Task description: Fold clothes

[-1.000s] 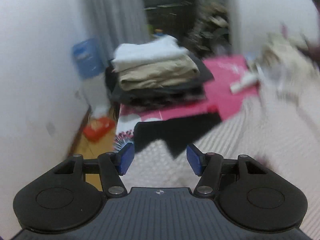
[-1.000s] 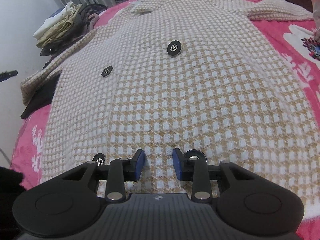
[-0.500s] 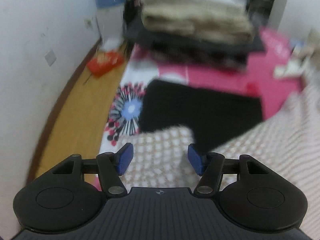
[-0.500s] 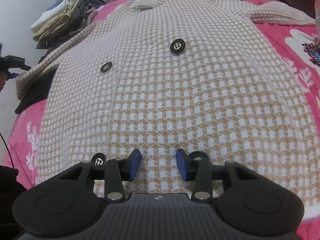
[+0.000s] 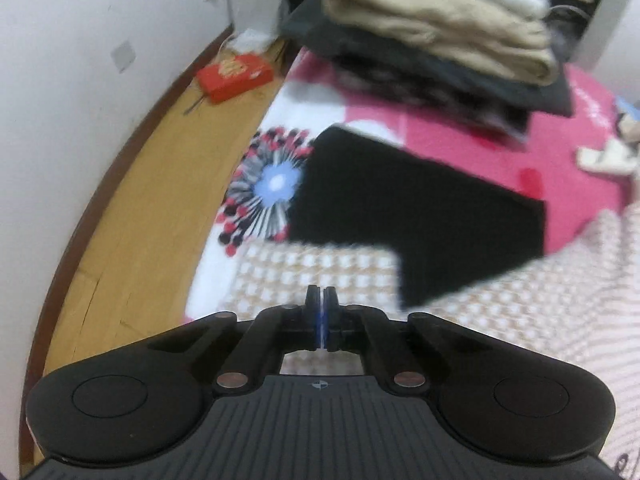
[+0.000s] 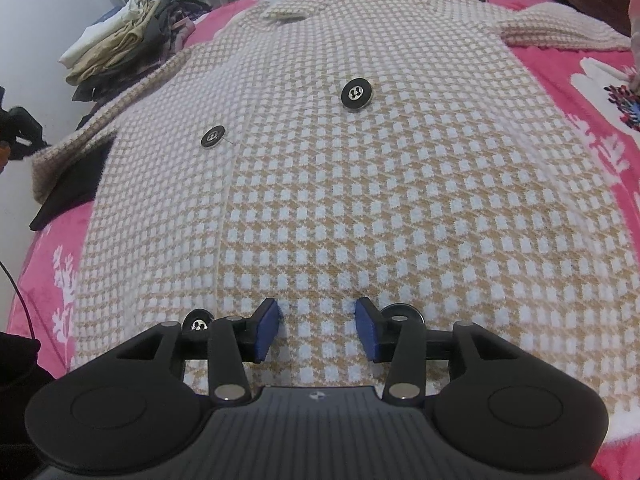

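With our left gripper just pressed together over the checked cardigan's sleeve, seemingly pinching nothing, and our right gripper spreading above the hem, lifting risks leaving the cardigan flat on the pink bedspread.

Left tongs have just closed, pads together; right tongs have been opening.

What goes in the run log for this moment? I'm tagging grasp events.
left gripper: just closed at sleeve end, grip unclear | right gripper: opening, over cardigan hem, holding nothing
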The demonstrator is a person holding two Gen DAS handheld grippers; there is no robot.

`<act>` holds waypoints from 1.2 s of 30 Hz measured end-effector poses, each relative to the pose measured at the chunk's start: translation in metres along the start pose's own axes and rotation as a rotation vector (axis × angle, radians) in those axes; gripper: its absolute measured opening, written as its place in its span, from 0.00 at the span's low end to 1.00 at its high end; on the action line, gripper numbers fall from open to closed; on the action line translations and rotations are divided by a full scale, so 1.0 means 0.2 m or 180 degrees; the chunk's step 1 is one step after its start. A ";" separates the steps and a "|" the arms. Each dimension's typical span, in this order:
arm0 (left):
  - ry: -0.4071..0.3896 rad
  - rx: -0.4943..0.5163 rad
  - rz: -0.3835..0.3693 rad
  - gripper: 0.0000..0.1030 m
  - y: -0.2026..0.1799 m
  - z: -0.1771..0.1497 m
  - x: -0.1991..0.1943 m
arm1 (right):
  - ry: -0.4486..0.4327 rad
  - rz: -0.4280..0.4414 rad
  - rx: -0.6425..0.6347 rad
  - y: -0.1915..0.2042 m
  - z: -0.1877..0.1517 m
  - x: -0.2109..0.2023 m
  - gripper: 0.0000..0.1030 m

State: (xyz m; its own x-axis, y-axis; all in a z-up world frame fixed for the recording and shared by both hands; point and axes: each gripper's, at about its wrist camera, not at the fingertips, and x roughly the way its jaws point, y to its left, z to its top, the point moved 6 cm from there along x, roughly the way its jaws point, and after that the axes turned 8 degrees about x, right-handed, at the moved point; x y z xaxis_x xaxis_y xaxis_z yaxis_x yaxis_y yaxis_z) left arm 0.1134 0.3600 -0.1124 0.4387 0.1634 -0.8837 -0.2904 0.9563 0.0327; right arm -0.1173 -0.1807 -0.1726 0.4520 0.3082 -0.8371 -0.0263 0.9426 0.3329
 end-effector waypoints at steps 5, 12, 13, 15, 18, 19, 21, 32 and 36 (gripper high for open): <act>-0.0045 0.0631 0.0098 0.48 -0.21 0.03 -0.04 | -0.0025 -0.0009 -0.0003 0.01 0.00 0.00 0.47; 0.0366 0.0744 0.0643 0.44 -0.25 0.00 0.21 | -0.0052 0.0044 0.0016 0.01 -0.01 0.00 0.55; 0.0368 0.0648 0.0663 0.43 -0.22 -0.01 0.22 | -0.0051 0.0059 0.0007 0.01 -0.01 0.00 0.58; 0.0341 0.0393 0.0573 0.33 -0.16 -0.01 0.22 | -0.0047 0.0078 -0.0048 0.03 -0.01 0.01 0.65; 0.0193 0.0179 0.0561 0.18 -0.09 -0.01 0.15 | -0.0038 0.0057 -0.0201 0.07 -0.02 0.02 0.75; 0.0121 0.0096 0.0562 0.17 -0.06 -0.01 0.10 | -0.0035 0.0042 -0.0263 0.09 -0.03 0.02 0.78; -0.0054 -0.0103 0.0547 0.16 -0.01 0.02 0.00 | -0.0053 0.0000 -0.0294 0.11 -0.04 0.03 0.80; -0.0895 -0.1772 0.1093 0.26 0.57 0.39 -0.13 | -0.0081 -0.0010 -0.0221 0.11 -0.03 0.03 0.81; -0.0934 -0.2215 0.1162 0.34 0.72 0.36 -0.03 | -0.0084 -0.0027 -0.0204 0.11 -0.03 0.03 0.81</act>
State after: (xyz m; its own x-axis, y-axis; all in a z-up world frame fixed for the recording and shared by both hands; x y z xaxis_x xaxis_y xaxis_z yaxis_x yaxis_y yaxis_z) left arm 0.1302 0.5143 -0.0692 0.3908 0.5820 -0.7131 -0.8734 0.4790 -0.0877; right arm -0.1207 -0.1573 -0.1737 0.4759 0.2976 -0.8276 -0.0791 0.9517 0.2968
